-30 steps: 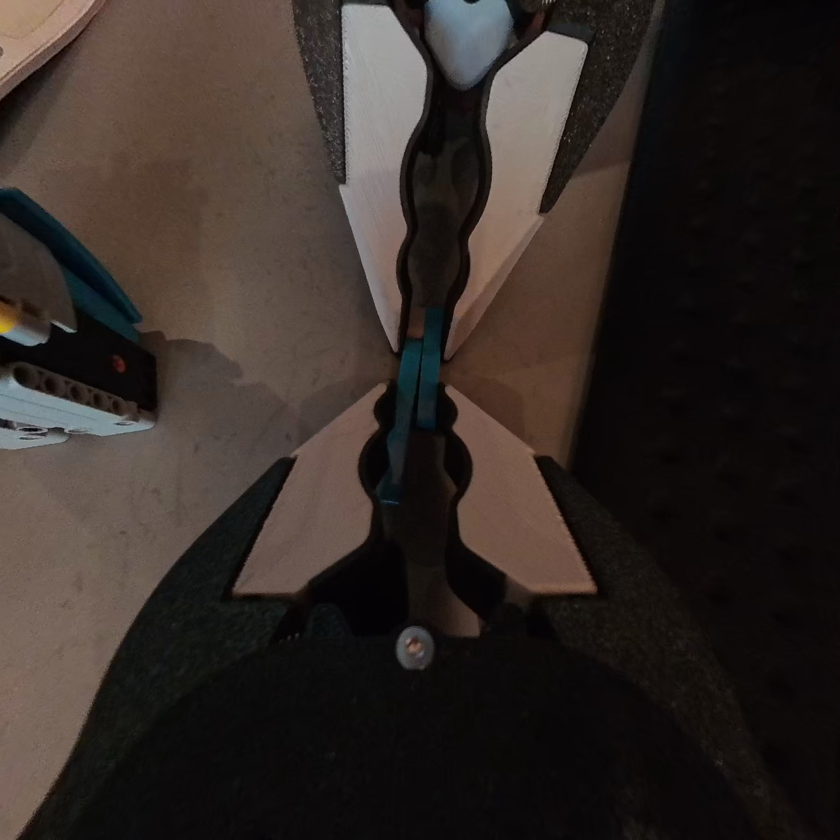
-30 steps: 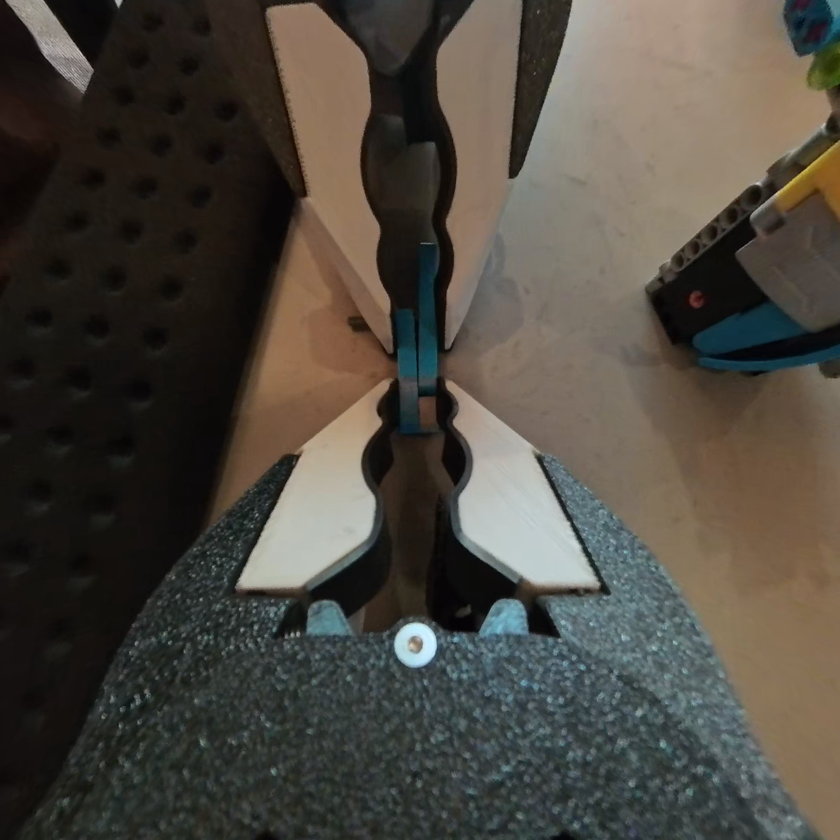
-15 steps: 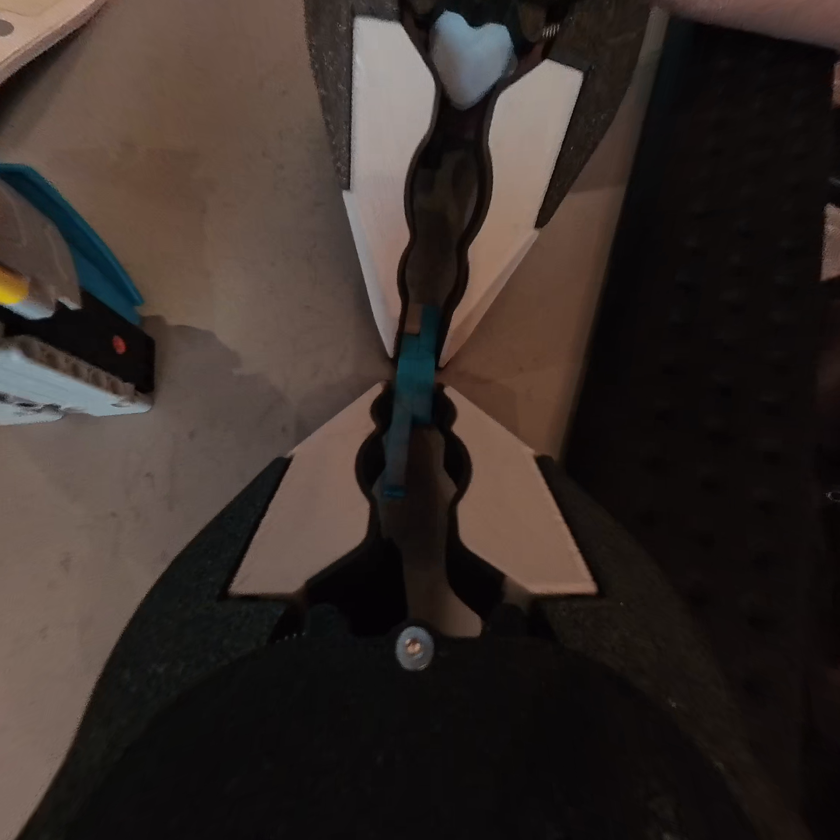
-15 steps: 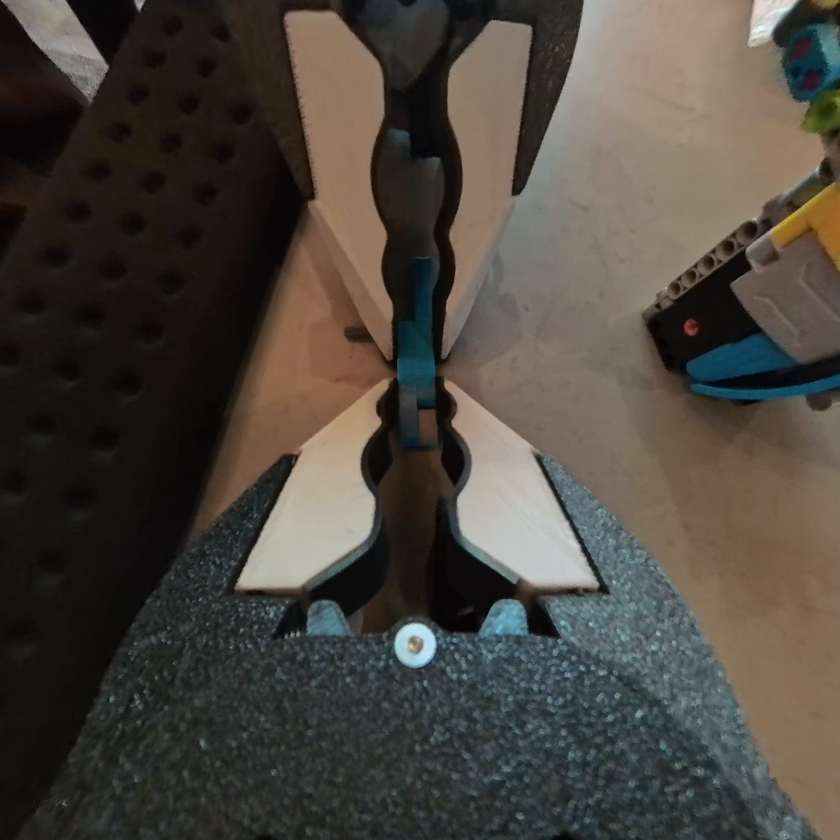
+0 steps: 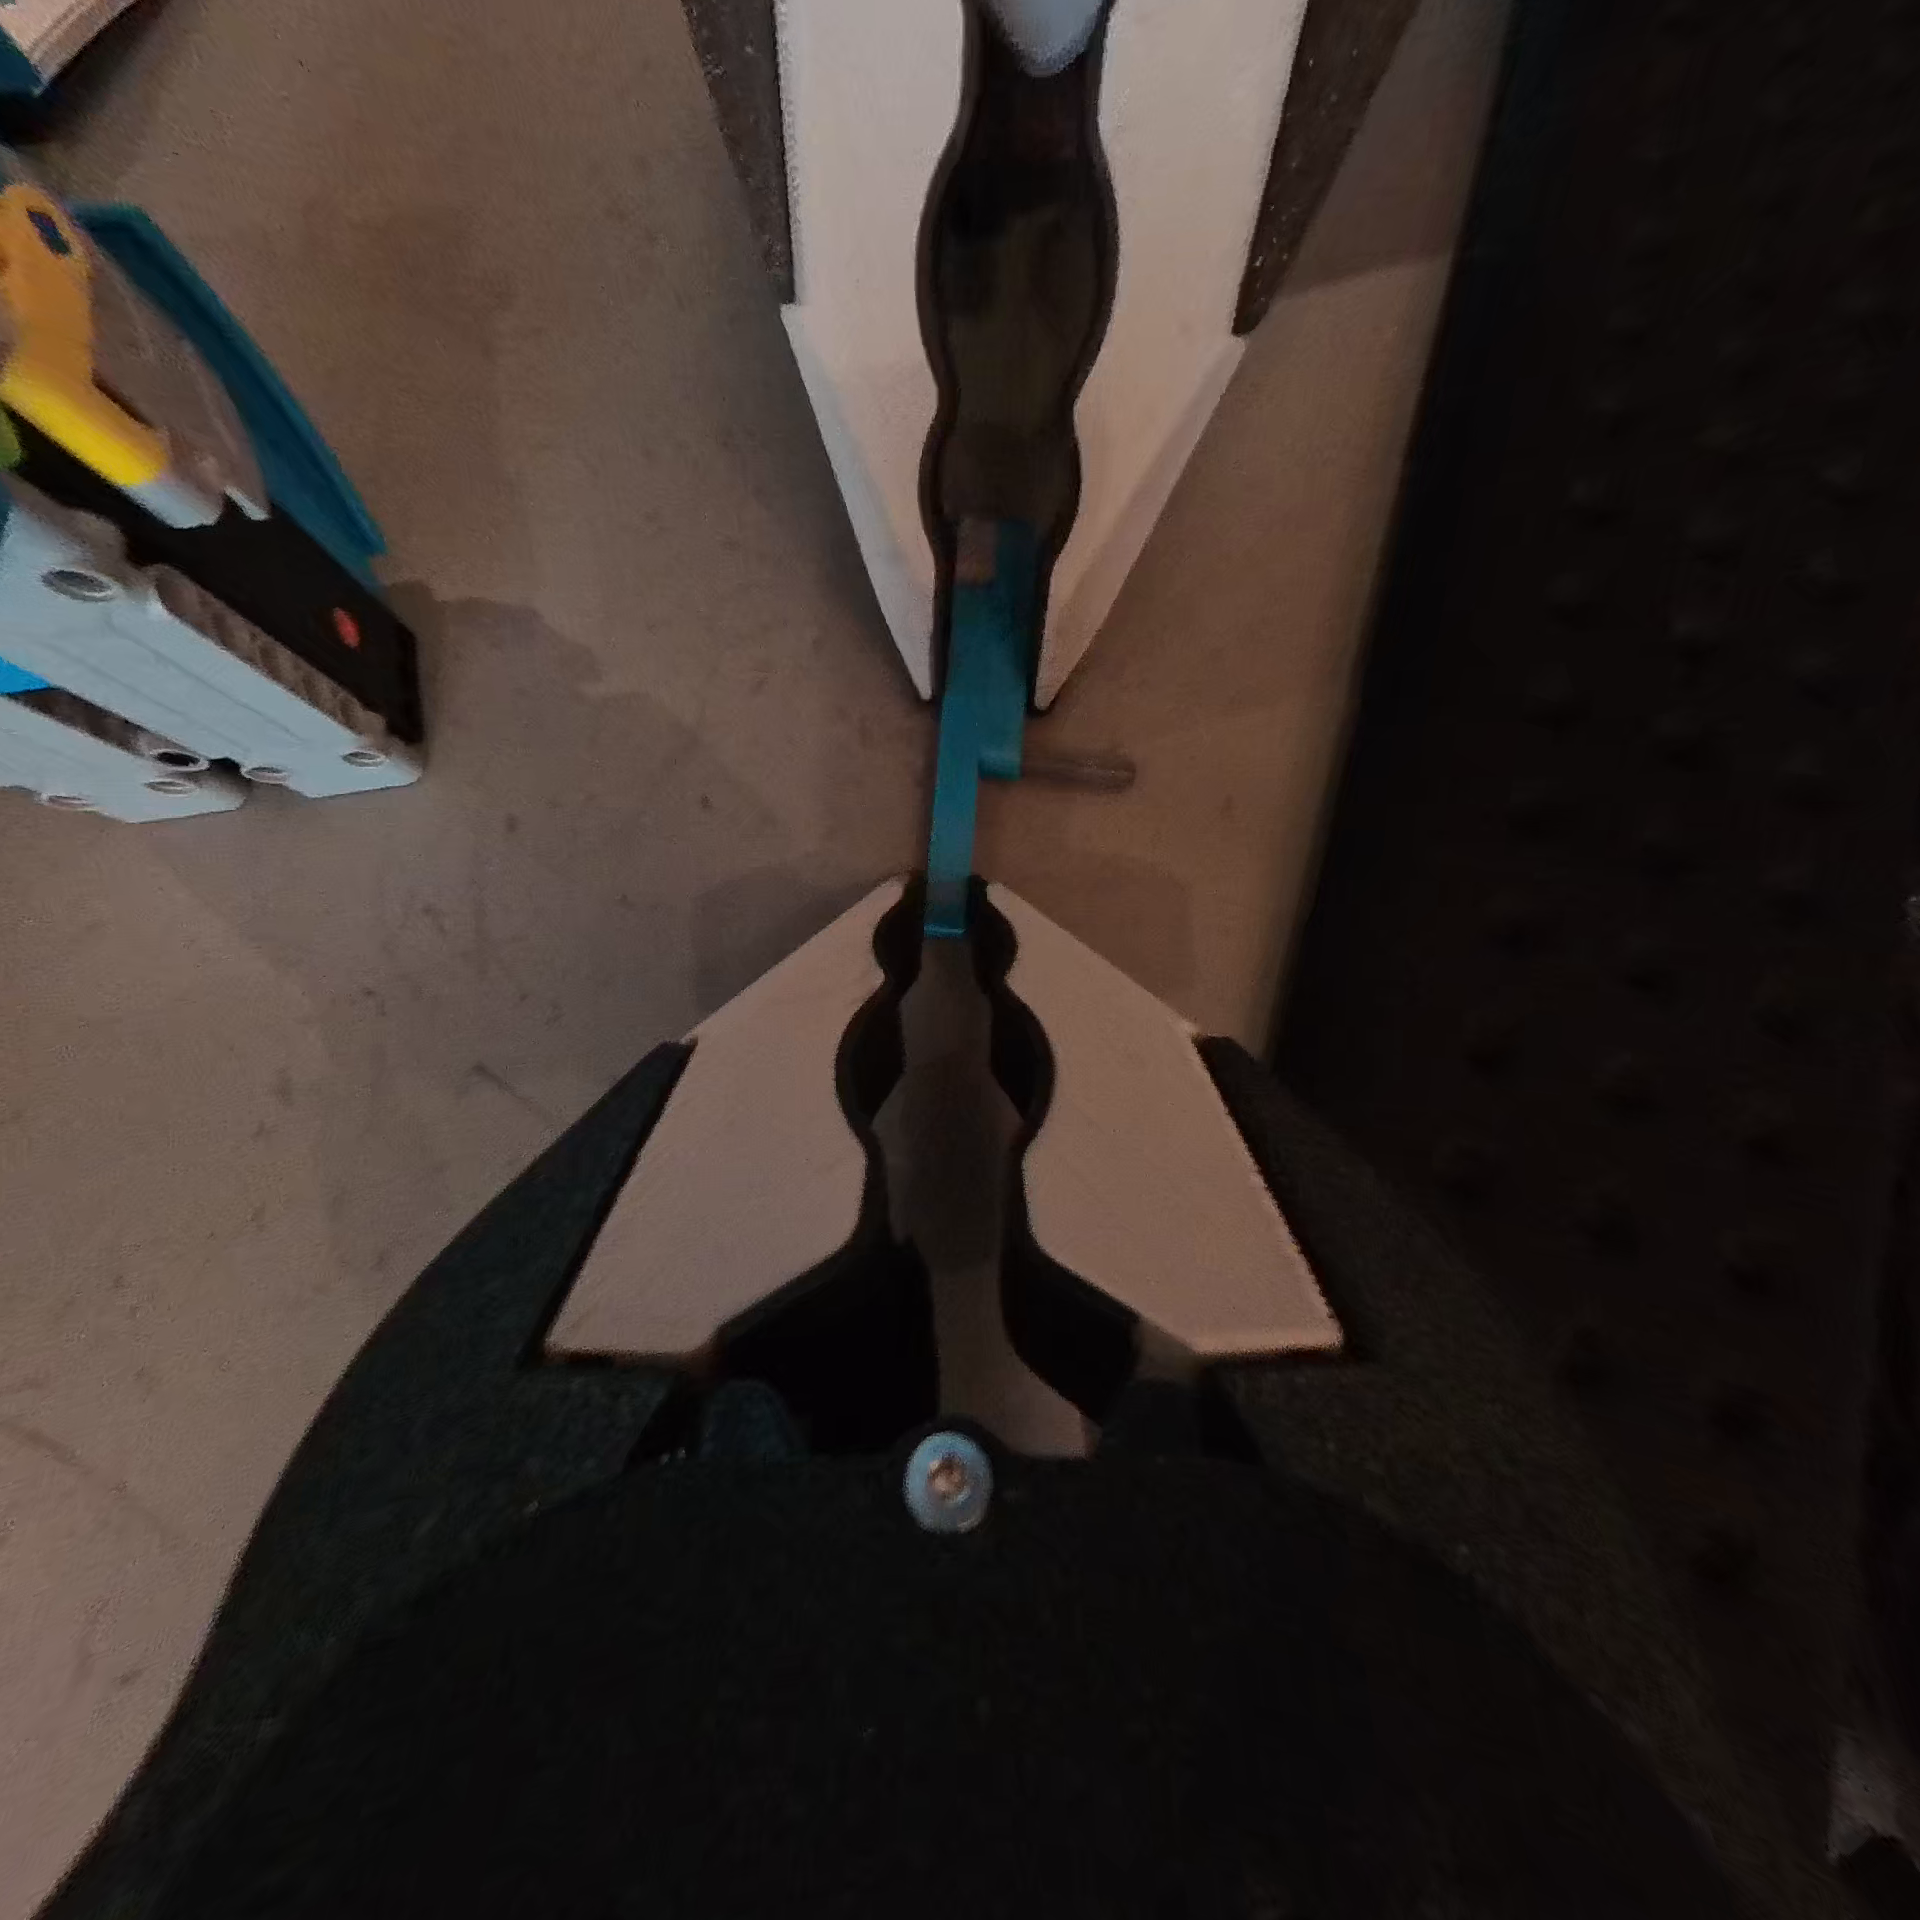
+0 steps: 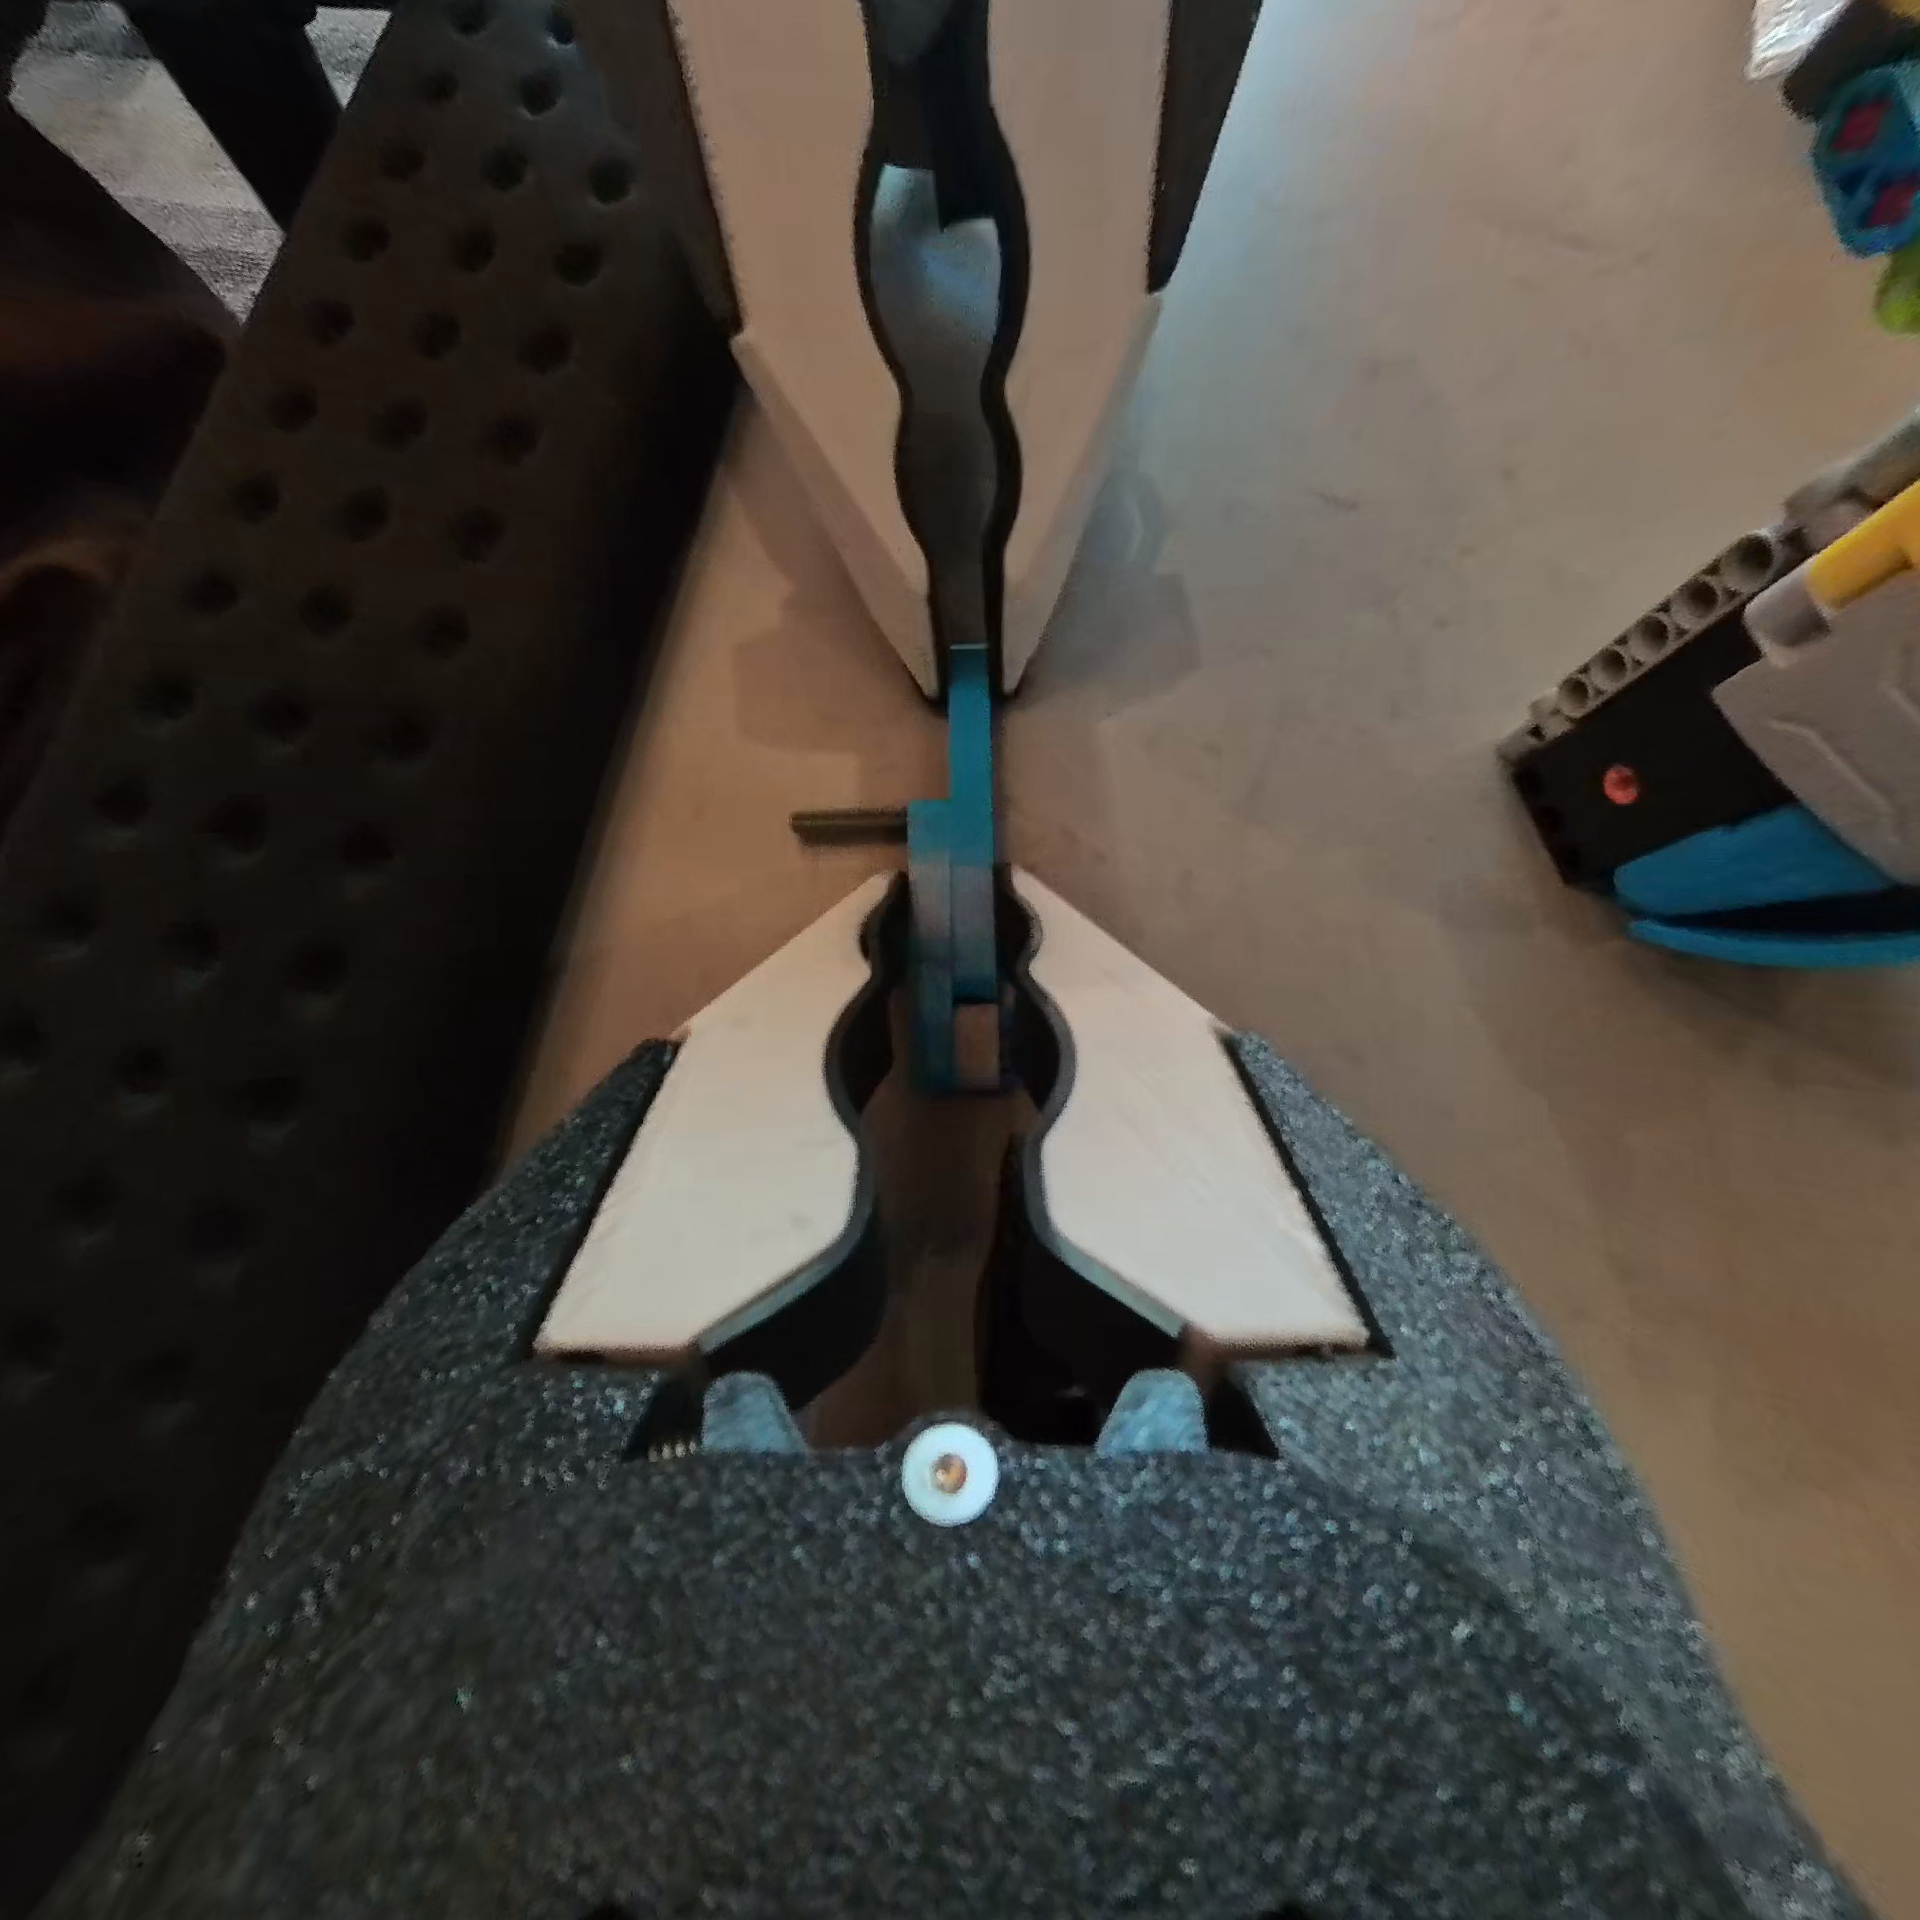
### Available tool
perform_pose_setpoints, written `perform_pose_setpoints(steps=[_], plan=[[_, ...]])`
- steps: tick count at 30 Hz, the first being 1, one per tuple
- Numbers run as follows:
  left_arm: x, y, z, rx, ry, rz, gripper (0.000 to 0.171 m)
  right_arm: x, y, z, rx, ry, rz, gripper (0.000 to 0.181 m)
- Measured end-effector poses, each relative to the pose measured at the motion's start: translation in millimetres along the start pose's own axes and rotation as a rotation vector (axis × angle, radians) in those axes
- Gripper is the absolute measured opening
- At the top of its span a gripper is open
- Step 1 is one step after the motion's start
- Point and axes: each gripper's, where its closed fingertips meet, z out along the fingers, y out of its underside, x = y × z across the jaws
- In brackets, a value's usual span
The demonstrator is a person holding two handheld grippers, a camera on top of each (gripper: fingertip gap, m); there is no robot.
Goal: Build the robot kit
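My two grippers face each other tip to tip above a beige table [image 5: 520, 1039]. Between them hangs a flat blue piece [image 5: 961, 790], thin at my left gripper's end and two layers thick at the other. My left gripper [image 5: 945, 883] is shut on the thin end. In the same view the right gripper [image 5: 977, 696] comes in from the top. In the right wrist view my right gripper [image 6: 951, 883] is shut on the thick end of the blue piece [image 6: 966, 748], and the left gripper [image 6: 966, 686] clamps the far tip.
A toy brick model in black, grey, blue and yellow [image 5: 208, 665] stands nearby and also shows in the right wrist view [image 6: 1714, 748]. A black perforated mat [image 5: 1662, 935] [image 6: 260, 727] borders the table. A small dark pin [image 5: 1081, 774] [image 6: 842, 826] lies under the blue piece. The grippers are tip to tip, or close to it.
The grippers have drawn apart, so more of the blue piece shows between them. My left jaws have narrowed onto its thin single-layer end. The right grasp is unchanged.
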Motion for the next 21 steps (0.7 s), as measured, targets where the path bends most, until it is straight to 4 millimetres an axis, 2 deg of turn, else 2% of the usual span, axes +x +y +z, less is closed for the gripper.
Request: perform_pose_setpoints(steps=[3,6,10,11,12,13,16,19,21], plan=[[1.2,-0.4,0.6,0.004,-0.004,0.019,0.007,-0.4,0.9,-0.3,-0.023,-0.013,-0.021,0.016],[1.3,-0.7,0.8,-0.001,-0.003,0.034,0.007,0.7,1.0,-0.7,-0.003,-0.057,0.037,0.015],[1.5,-3.9,2.9,0.014,0.01,-0.041,0.007,4.5,0.9,-4.9,0.029,-0.035,0.032,0.017],[1.7,-5.5,4.0,0.017,0.018,-0.07,0.007,5.0,1.8,-9.6,0.039,-0.024,0.031,0.022],[-0.4,-6.7,4.8,0.018,0.009,-0.098,0.007,7.4,3.0,-15.2,0.049,-0.005,0.043,0.039],[-3.4,-7.8,5.6,0.02,-0.009,-0.124,0.007,11.8,6.4,-21.5,0.052,0.022,0.059,0.046],[-15.9,-11.1,8.4,0.022,-0.104,-0.184,0.007,27.9,24.9,-40.8,0.041,0.121,0.082,0.047],[-19.5,-20.5,8.2,0.045,-0.16,-0.176,0.007,57.0,42.6,-62.3,0.014,0.265,0.092,0.039],[-18.8,-32.2,2.6,0.102,-0.177,-0.162,0.007,71.9,40.6,-77.2,0.069,0.324,0.124,0.034]])
